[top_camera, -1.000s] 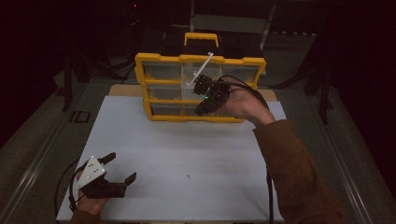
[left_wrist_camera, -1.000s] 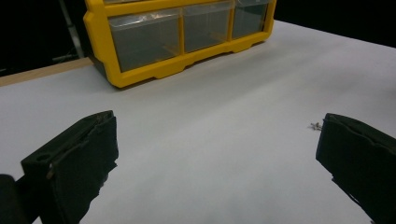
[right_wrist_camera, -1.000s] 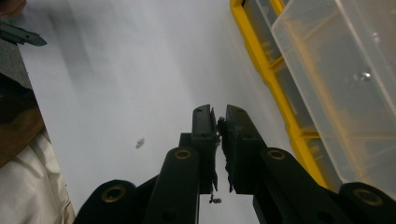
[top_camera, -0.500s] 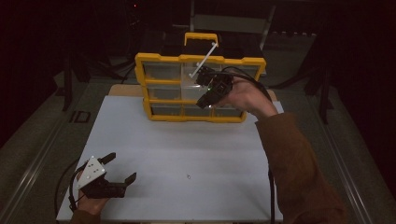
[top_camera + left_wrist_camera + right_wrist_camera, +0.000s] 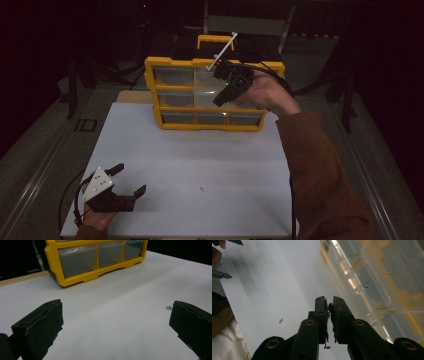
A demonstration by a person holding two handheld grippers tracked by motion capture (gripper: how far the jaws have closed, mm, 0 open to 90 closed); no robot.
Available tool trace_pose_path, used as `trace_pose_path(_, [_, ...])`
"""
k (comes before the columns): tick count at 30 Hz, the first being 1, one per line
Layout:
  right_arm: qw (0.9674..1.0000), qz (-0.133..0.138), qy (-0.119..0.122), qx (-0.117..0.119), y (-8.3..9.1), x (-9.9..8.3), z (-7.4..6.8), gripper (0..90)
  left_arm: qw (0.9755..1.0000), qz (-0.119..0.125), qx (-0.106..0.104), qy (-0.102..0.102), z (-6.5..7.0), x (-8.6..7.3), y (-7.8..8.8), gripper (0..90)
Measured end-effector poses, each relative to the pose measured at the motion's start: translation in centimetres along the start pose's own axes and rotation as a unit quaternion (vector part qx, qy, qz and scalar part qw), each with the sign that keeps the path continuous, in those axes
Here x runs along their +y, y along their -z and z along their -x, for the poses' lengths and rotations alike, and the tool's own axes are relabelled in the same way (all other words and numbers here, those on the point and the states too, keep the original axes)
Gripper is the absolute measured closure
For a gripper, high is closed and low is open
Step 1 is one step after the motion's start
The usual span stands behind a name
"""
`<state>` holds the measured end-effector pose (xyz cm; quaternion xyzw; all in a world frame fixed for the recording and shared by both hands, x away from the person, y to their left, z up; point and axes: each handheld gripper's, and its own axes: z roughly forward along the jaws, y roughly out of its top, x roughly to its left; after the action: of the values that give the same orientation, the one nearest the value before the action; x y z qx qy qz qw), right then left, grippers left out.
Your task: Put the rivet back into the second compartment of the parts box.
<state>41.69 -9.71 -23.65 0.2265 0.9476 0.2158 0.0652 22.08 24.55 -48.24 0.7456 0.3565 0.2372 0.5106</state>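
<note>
Up high, right gripper [image 5: 223,82] pinching a small screw [image 5: 328,311] beside the yellow organiser [image 5: 170,122]; left gripper [image 5: 131,181] wide open

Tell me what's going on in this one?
A person works at a white table with a gripper in each hand. The right gripper is raised in front of the yellow drawer organizer, its jaws nearly together, pinching something small that looks like a screw. A clear drawer lies just beside it. The left gripper rests open near the table's front edge, with another tiny screw lying by one jaw.
</note>
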Motion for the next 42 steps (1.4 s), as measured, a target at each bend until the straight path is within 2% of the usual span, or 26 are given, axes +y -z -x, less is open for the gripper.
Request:
trace_pose_path(9, [0.9999,0.003,-0.007,-0.006,1.4,1.1,0.5,82.7,1.0000,0.000,0.000,-0.001,0.0,0.0,0.0,0.0])
trace_pose_path(17, [0.9995,0.004,-0.026,-0.017,2.3,2.0,1.3,82.7,1.0000,0.001,-0.001,0.001,0.0,0.0,0.0,0.0])
trace_pose_path(30, [0.9976,0.014,-0.064,-0.022,2.6,2.8,2.8,82.7,1.0000,0.002,-0.001,0.001,0.0,0.0,0.0,0.0])
trace_pose_path(42, [0.9938,0.009,-0.100,-0.048,2.1,2.6,4.1,82.5,1.0000,0.003,-0.002,0.001,0.0,0.0,0.1,0.0])
